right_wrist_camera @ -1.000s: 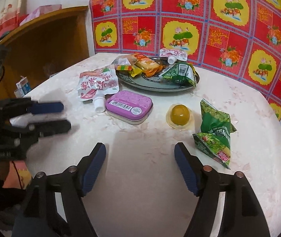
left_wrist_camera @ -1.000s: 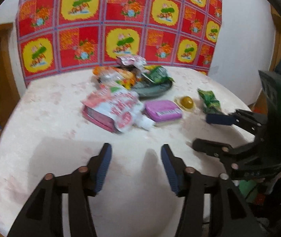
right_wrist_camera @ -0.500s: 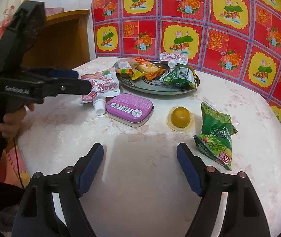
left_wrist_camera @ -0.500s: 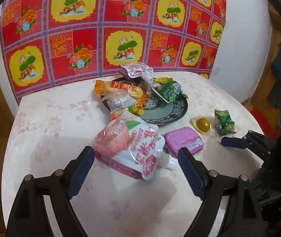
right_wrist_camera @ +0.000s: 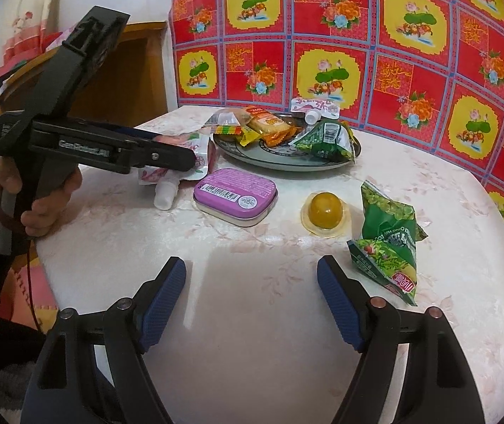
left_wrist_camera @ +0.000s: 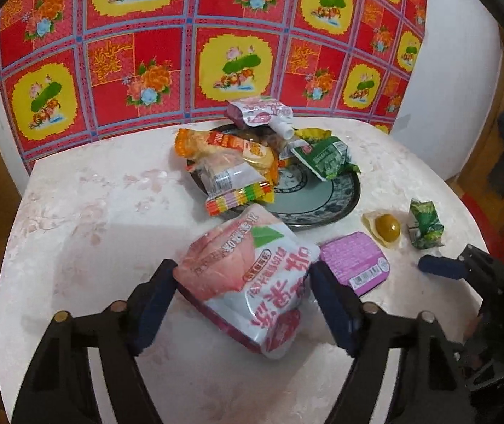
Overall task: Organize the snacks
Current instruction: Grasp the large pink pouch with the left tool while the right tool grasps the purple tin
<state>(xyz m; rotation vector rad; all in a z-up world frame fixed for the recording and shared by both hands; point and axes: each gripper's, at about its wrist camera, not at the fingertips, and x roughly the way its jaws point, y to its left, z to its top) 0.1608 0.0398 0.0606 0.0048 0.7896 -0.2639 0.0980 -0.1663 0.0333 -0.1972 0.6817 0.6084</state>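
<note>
left gripper (left_wrist_camera: 241,300) — advanced across the counter (left_wrist_camera: 110,219) since a second ago, fingers just closing in from a wider spread, now bracketing the pink spouted pouch (left_wrist_camera: 252,275); pads at its two edges, firm pinch not confirmed. likely meaning: pouch next for pickup, bound for the plate (left_wrist_camera: 322,208) just beyond, already heaped with snacks.
right gripper (right_wrist_camera: 252,304) — unmoved, fingers spread wide, nothing between.
loose on counter, near the pouch: purple tin (right_wrist_camera: 236,196), jelly cup (right_wrist_camera: 325,212), green packet (right_wrist_camera: 388,240).

Black claw (right_wrist_camera: 252,304) frames, ribbed blue pads (right_wrist_camera: 161,295), copper-coloured rivets.
</note>
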